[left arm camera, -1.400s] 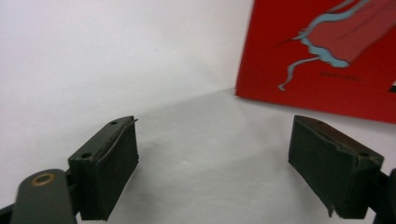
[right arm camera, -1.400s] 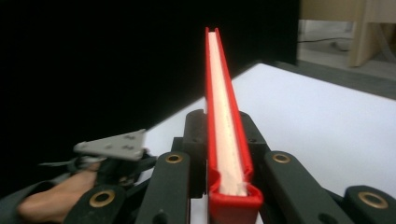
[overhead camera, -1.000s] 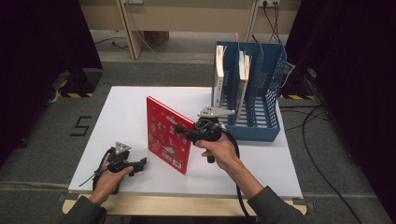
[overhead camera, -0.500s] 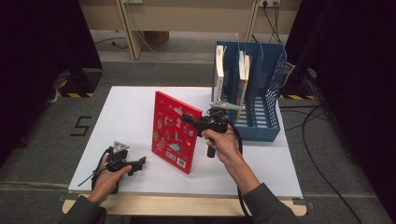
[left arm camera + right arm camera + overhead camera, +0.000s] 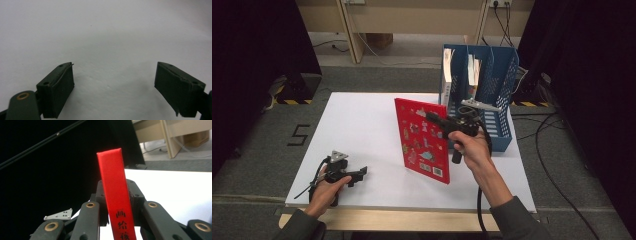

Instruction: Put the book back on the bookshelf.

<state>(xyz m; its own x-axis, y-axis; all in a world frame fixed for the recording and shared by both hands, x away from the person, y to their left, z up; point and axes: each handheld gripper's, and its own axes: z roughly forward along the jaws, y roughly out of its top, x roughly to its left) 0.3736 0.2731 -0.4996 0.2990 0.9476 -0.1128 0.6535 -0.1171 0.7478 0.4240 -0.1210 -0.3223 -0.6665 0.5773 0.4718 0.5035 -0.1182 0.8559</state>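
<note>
A thin red book [image 5: 422,140] with small pictures on its cover hangs upright above the middle of the white table [image 5: 362,130], lifted off the surface. My right gripper [image 5: 434,120] is shut on its upper right edge; in the right gripper view the red spine [image 5: 115,192] with black characters stands clamped between the jaws. My left gripper [image 5: 359,173] rests at the table's near left corner in a hand, open, its fingers [image 5: 56,90] apart over bare white surface.
A blue slotted file rack [image 5: 479,95] stands at the table's far right with books [image 5: 448,70] upright in its back slots. A cable [image 5: 479,210] trails from the right gripper past the front edge. Dark curtains flank both sides.
The right gripper has lifted the red book and carried it to the right, toward the blue rack. The left gripper has stayed in place.
</note>
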